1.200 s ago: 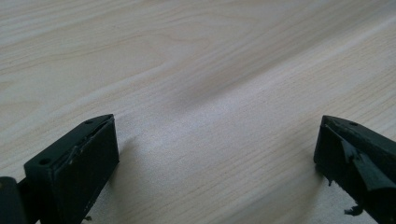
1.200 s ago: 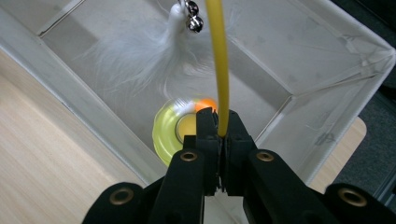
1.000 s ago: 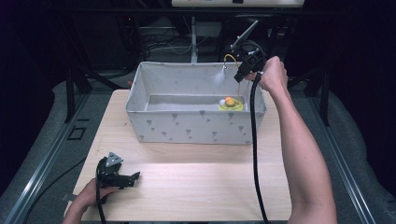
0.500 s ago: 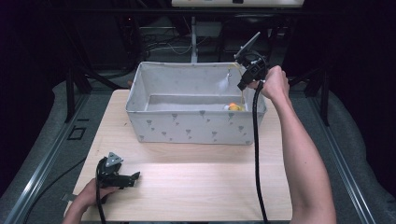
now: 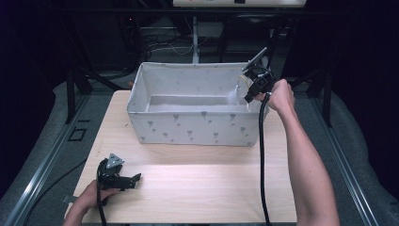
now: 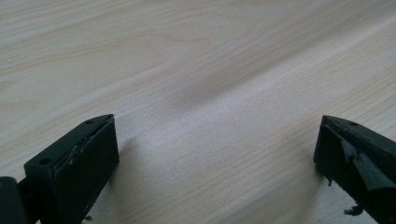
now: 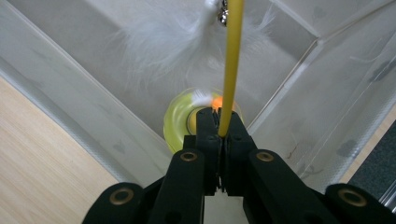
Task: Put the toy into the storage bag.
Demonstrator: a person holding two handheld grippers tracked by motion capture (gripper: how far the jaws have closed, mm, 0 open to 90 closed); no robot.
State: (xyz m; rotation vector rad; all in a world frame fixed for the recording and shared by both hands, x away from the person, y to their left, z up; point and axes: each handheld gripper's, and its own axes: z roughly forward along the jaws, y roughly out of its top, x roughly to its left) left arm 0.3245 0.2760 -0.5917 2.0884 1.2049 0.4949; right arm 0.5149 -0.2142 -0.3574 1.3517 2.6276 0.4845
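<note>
A cat-toy wand has a yellow rod [image 7: 231, 70], white feathers [image 7: 159, 42] and a small bell [image 7: 224, 16]. Its round yellow-green base [image 7: 180, 123] lies below, inside the grey fabric bin [image 5: 188, 127]. My right gripper [image 7: 219, 119] is shut on the rod, and it hangs over the bin's right rear corner in the high view [image 5: 250, 93]. The white feathers [image 5: 233, 96] dangle just inside the bin's right wall. My left gripper [image 5: 134, 179] rests on the wooden table [image 5: 211, 188] near its front left, jaws wide open over bare wood [image 6: 217, 144].
The bin stands across the back half of the table, its inner wall [image 7: 70, 93] close around the toy. A black cable [image 5: 261, 155] trails from the right gripper along the forearm. Dark stands and cables sit behind the table.
My right gripper has moved right and back, from over the bin's interior to its right rear corner, carrying the wand. The yellow base is now behind the bin wall in the high view. The left gripper stayed still.
</note>
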